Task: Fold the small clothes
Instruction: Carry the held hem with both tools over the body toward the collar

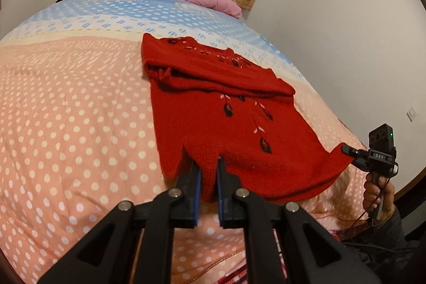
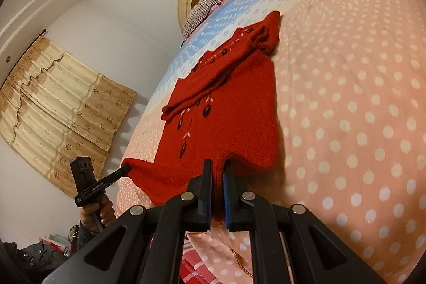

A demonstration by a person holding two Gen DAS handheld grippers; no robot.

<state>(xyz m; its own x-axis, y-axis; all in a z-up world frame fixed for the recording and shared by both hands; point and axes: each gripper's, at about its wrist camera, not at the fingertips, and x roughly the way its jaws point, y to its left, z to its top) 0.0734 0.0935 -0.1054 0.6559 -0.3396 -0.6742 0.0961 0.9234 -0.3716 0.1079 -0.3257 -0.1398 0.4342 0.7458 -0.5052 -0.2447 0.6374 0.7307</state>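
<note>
Red sweater [image 1: 226,108] lies on the dotted bedspread [image 1: 66,111], its long axis toward 12 o'clock from both grippers. Left gripper [image 1: 208,164] and right gripper [image 2: 217,164] each clamp a hem corner, so the fold should go toward the collar

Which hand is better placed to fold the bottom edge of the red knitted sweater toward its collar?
Neither alone. The left gripper and right gripper each pinch one bottom corner of the red knitted sweater, lifted off the dotted bedcover; both should probably move together.
</note>
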